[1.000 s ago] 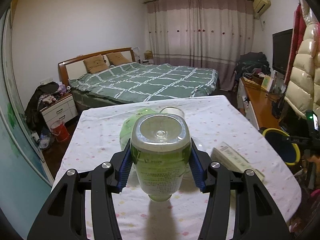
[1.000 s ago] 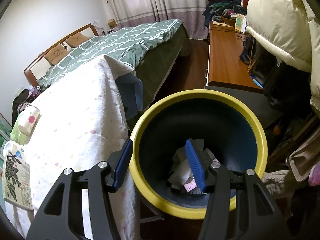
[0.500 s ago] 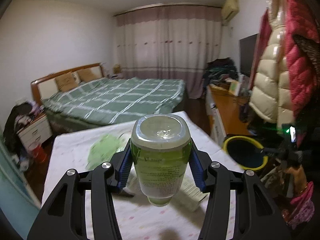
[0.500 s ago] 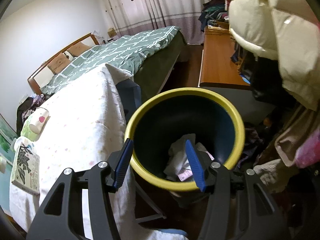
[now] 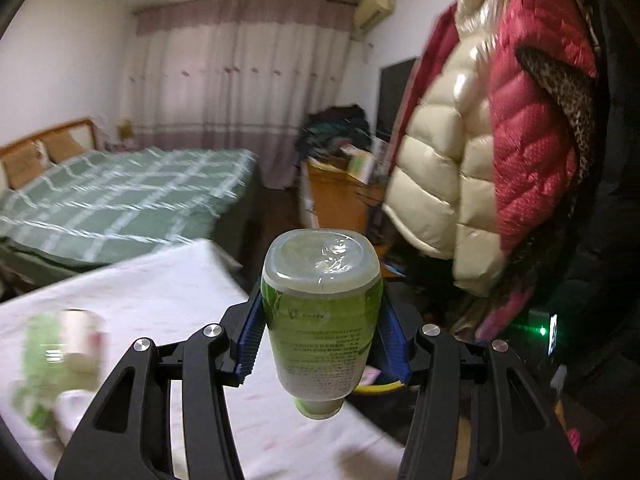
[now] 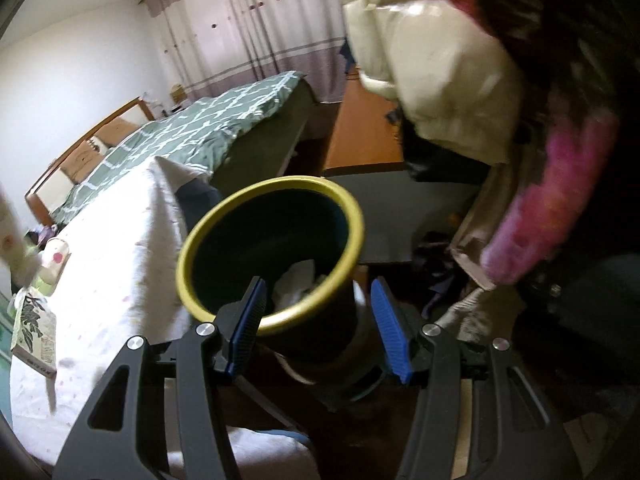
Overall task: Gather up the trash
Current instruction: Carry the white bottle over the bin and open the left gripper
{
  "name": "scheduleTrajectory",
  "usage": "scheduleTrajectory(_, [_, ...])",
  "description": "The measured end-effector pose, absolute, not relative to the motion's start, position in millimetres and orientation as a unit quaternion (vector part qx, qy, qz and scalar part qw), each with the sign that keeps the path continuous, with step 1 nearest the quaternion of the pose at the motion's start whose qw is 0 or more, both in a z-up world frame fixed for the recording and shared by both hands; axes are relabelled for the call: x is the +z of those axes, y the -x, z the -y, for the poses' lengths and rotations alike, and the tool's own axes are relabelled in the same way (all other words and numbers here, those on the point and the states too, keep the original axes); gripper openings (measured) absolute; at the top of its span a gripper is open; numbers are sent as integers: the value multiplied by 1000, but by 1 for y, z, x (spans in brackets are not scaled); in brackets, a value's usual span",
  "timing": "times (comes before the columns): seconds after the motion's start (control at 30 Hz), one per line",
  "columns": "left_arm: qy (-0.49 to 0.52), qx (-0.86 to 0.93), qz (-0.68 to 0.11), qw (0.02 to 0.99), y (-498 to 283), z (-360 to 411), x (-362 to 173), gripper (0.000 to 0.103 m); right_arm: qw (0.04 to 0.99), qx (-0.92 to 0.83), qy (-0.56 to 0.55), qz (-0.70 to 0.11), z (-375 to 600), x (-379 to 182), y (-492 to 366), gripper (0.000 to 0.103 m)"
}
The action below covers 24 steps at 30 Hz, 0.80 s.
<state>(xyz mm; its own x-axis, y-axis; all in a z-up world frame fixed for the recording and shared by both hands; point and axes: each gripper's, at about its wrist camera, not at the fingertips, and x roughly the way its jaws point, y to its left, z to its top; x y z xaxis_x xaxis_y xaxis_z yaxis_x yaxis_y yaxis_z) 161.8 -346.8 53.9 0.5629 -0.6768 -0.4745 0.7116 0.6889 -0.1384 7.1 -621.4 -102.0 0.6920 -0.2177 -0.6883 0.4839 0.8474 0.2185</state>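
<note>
Green-tinted clear plastic bottle (image 5: 320,320) is clamped base-out between the blue pads of the left gripper (image 5: 322,332), cap end pointing down, held up off the white dotted cloth on the counter (image 5: 160,280) below it. Right gripper (image 6: 320,328) has its jaws spread with nothing between the pads, and the dark round trash bin with the yellow rim (image 6: 348,256) sits just ahead of it, crumpled white paper (image 6: 298,280) inside. A blurry mug lies off to the left gripper's left.
</note>
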Motion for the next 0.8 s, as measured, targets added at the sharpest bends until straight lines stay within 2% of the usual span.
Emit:
scheduleTrajectory(0.23, [-59,-413,-296,859,-188,464,-12,52,890,-203,-218,-344,644,-116,11,52])
scheduleTrajectory(0.43, [-75,-405,-360,837,-209,516,-71,52,883,-207,-230,-353,654,-128,13,52])
scheduleTrajectory(0.47, [-75,-399,-368,836,-212,522,-81,53,883,-206,-231,-353,656,-129,14,52])
scheduleTrajectory(0.5, [-76,-395,-368,838,-213,526,-86,60,882,-206,-231,-354,656,-130,13,52])
scheduleTrajectory(0.6, [-88,-385,-357,847,-208,526,-89,62,882,-206,-229,-357,654,-131,11,52])
scheduleTrajectory(0.7, [-82,-379,-344,855,-202,508,-77,75,883,-202,-230,-357,651,-131,9,52])
scheduleTrajectory(0.77, [-73,-380,-331,861,-193,488,-61,78,884,-197,-230,-357,648,-131,6,52])
scheduleTrajectory(0.8, [-73,-379,-325,863,-188,478,-54,83,884,-195,-230,-358,646,-132,5,52])
